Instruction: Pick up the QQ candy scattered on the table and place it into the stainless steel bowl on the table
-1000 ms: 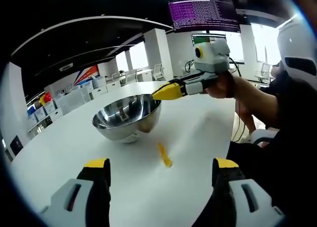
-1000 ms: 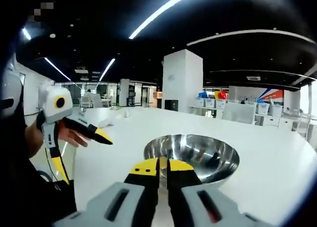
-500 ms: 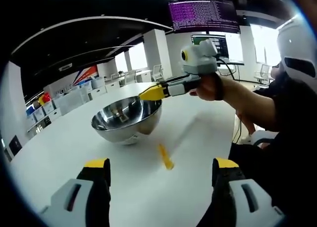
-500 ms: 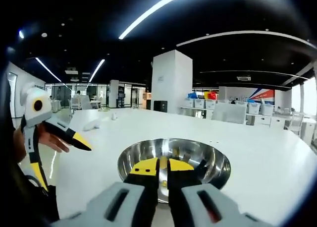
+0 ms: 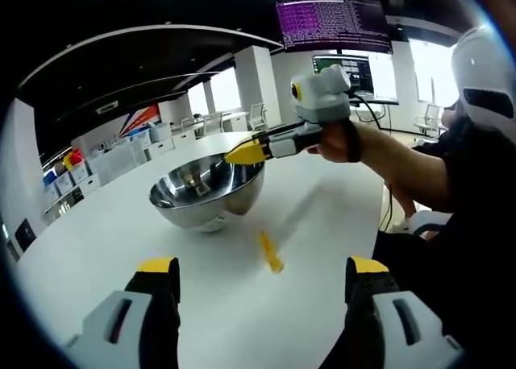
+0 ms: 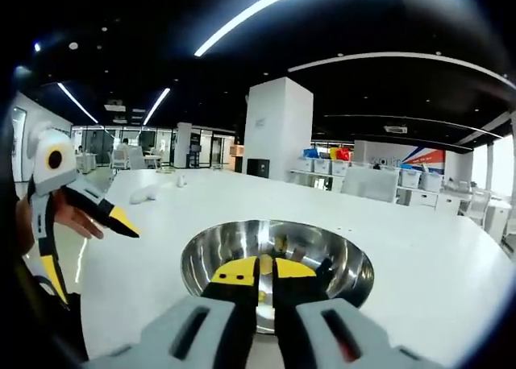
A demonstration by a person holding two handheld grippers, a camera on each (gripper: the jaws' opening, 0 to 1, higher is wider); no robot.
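My right fingers (image 6: 265, 271), clenched on a candy (image 6: 264, 265), have moved over the bowl (image 6: 276, 266). Ready to drop. Left fingers (image 5: 264, 282) released; another candy (image 5: 270, 251) waits on the counter (image 5: 322, 216).

The left hand-held gripper (image 5: 262, 276) hangs low over the white counter (image 5: 322, 216) with its yellow-tipped jaws spread wide apart and nothing between them; ahead of them, on the bare counter, lies a single yellow QQ candy (image 5: 269, 251), a thin strip, just beside the stainless steel bowl (image 5: 206, 192) but not touching it; the bowl stands upright, its polished inside catching the room's lights; over its far rim reaches the right hand-held gripper (image 5: 244, 151), held in a person's hand (image 5: 334, 141), its yellow tips drawn together above the bowl's edge; the person's dark sleeve (image 5: 451, 184) comes in from the right; a monitor (image 5: 333, 24) with purple text hangs behind.
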